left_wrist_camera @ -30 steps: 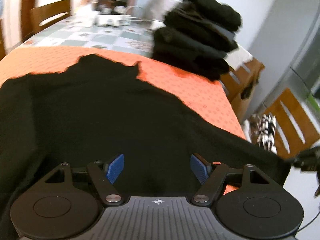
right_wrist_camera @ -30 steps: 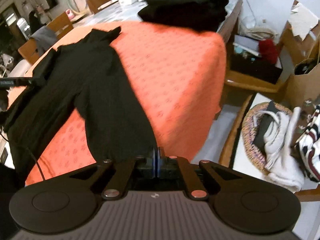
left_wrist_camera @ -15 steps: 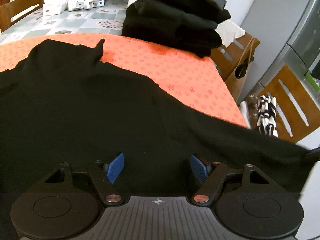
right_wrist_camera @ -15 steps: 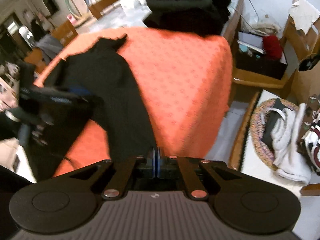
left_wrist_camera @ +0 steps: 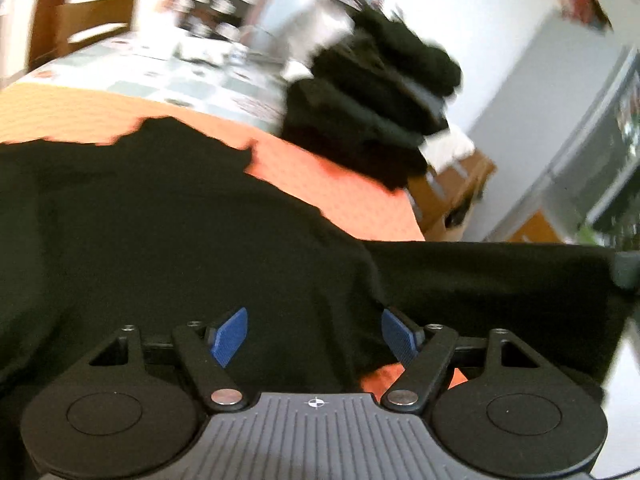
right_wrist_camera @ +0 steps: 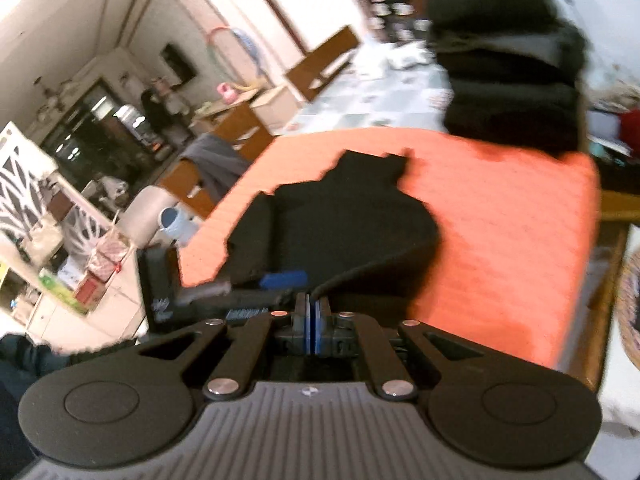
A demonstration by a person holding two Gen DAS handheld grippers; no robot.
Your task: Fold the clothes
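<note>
Right wrist view: the right gripper (right_wrist_camera: 311, 322) hung low at the orange-clothed surface (right_wrist_camera: 512, 216), clamped on the black fabric garment (right_wrist_camera: 340, 216) spread there; the left gripper (left_wrist_camera: 314, 330) hovered spread wide over it.

Both wrist views low, seemingly close, sharing orange table (left_wrist_camera: 352, 184)

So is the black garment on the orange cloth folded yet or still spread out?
Partly folded: black garment mostly lies spread, while the right gripper, shut on its edge, doubles one side over.
</note>
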